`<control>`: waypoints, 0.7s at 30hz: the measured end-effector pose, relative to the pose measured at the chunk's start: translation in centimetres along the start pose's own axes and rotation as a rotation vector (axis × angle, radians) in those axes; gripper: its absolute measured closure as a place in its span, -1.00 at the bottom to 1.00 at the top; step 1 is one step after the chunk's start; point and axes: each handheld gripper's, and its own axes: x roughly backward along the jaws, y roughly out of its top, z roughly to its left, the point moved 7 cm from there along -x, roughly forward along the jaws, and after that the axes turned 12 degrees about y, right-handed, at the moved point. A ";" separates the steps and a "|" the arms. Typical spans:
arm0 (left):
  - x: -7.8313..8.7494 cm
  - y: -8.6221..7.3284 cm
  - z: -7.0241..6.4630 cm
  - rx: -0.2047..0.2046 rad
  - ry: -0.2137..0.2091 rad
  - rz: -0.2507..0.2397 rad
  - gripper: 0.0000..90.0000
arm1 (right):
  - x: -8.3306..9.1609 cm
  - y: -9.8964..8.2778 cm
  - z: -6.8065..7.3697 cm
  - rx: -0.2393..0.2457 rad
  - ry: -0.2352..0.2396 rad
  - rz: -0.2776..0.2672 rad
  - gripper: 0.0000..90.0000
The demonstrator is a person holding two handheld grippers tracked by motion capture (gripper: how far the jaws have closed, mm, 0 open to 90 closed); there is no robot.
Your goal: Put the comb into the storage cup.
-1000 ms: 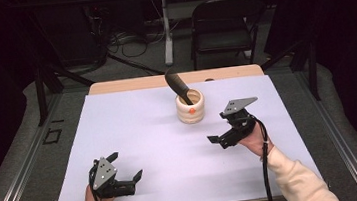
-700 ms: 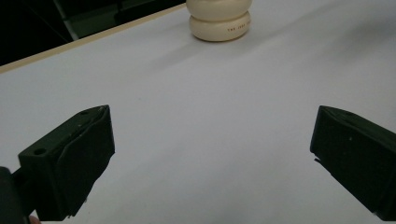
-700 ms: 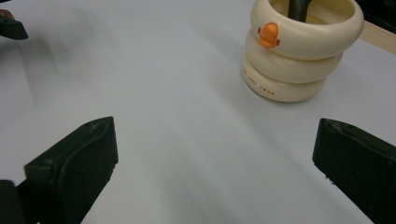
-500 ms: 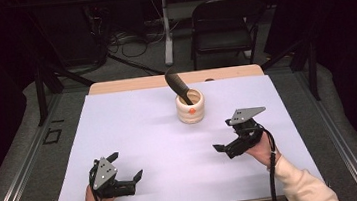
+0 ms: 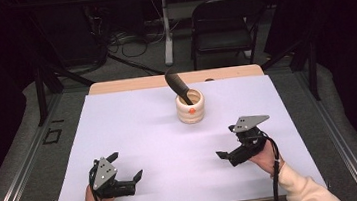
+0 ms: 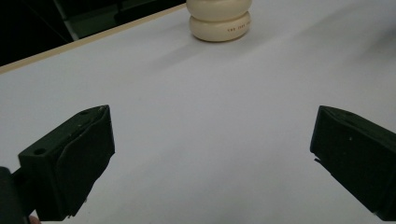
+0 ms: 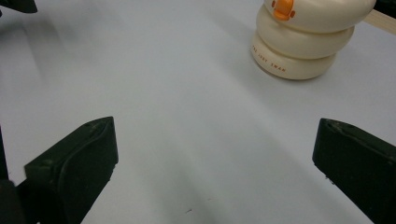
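A cream ribbed cup (image 5: 191,109) with an orange mark stands at the back middle of the white sheet (image 5: 139,129). A black handled tool (image 5: 177,85) leans out of it to the left. My left gripper (image 5: 127,165) rests near the front left edge, open and holding nothing. My right gripper (image 5: 226,141) hovers at the front right, open and pointing left, a short way in front of the cup. In the left gripper view the cup (image 6: 219,21) lies far ahead of the wide-apart jaws. The right gripper view has the cup (image 7: 303,42) ahead at the upper right.
The wooden table edge (image 5: 129,84) shows behind the sheet. A dark folding chair (image 5: 223,23) and floor cables (image 5: 124,38) lie beyond the table. Dark frame legs (image 5: 44,89) stand at the left.
My right gripper has drawn back from beside the cup toward the front right of the sheet. The left gripper and the cup have stayed put.
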 end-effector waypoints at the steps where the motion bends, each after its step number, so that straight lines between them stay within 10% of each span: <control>1: 0.0 0.0 0.0 -0.001 0.000 0.001 -1.00 | 0.0 -0.1 0.1 -0.001 -0.002 0.002 -1.00; 21: 0.0 0.0 0.0 -0.004 0.002 0.000 -1.00 | 0.5 -2.6 1.6 0.005 -0.017 0.007 -1.00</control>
